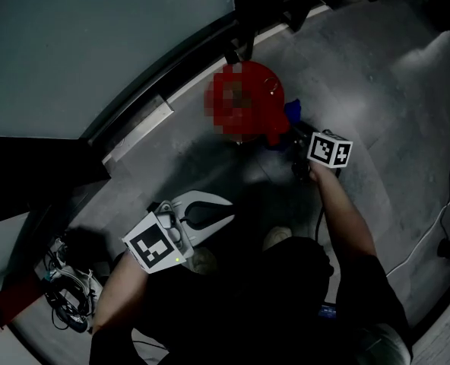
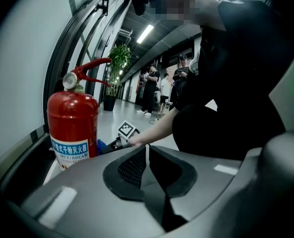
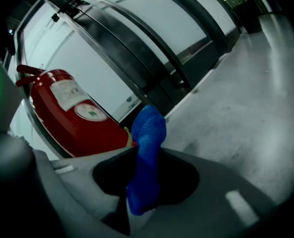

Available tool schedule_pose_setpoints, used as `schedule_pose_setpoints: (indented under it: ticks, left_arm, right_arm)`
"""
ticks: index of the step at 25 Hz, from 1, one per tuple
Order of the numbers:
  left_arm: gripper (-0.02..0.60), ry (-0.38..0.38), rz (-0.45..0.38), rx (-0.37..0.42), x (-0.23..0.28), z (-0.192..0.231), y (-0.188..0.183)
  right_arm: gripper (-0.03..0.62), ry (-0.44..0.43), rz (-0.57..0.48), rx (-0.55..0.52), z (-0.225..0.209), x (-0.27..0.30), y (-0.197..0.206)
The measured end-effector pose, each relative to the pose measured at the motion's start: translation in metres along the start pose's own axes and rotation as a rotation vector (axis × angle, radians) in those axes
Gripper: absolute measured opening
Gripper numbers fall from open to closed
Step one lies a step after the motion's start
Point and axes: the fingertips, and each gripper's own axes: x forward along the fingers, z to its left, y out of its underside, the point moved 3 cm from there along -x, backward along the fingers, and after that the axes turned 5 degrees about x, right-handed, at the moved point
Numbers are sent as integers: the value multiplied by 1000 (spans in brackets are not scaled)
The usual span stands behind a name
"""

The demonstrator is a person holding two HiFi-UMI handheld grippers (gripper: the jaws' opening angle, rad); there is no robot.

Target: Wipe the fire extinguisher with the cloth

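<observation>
**Cloth pinched, cylinder within reach: wipe not yet on the metal**

Head view. The right claw (image 1: 295, 144) is reached forward with a blue cloth (image 1: 292, 112) bunched at its tip. The red fire extinguisher (image 1: 269, 90) stands just ahead and to the left of that tip, against the base of the glass wall. I cannot tell contact from here. The left claw (image 1: 226, 213) is held back near the person's body, well apart from the cylinder, with nothing in it.

Left gripper view. The jaws are drawn together with only a hairline slit between the pads, and they are empty. The extinguisher (image 2: 72, 123) is upright ahead and to the left, label facing this claw, lever on top. The right claw's marker cube shows beyond the jaw tips.

Right gripper view. The jaws are clamped on the cloth (image 3: 148, 133), which stands up out of the pinch as a limp fold. The extinguisher's body (image 3: 72, 118) is close ahead on the left (its lower part is nearest the cloth).

Handling, as judged. The cloth is soft and light and will slump, so a bunched hold like this suits it. The cylinder looks heavy, rigid and glossy, probably slick. It is best steadied at the neck below the lever, since pushing high on the body could tip it.
</observation>
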Motion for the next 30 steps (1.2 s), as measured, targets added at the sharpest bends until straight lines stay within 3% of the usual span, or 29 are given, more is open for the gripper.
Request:
schedule_pose_setpoints:
  ticks: [3, 6, 14, 17, 20, 23, 27, 30]
  left_arm:
    - [29, -39, -65, 20, -3, 16, -9]
    - [29, -62, -111, -40, 0, 31, -8]
    - [29, 17, -144, -27, 10, 42, -2]
    - [29, 47, -154, -11, 13, 43, -2]
    - [29, 65, -162, -13, 16, 44, -5]
    - [29, 74, -170, -14, 18, 41, -10]
    - [29, 70, -149, -15, 16, 38, -10]
    - [29, 48, -134, -25, 13, 38, -8]
  right_arm:
    - [107, -36, -83, -63, 24, -31, -26]
    - [107, -59, -200, -166, 64, -68, -58]
    - [107, -286, -517, -458, 227, -193, -150]
    - [107, -398, -571, -542, 282, -227, -161]
    - [107, -383, -571, -618, 302, -226, -174]
    - [107, -360, -491, -567, 283, -192, -188]
    - [107, -360, -348, -364, 237, -122, -187]
    - [107, -412, -240, -218, 213, -76, -175]
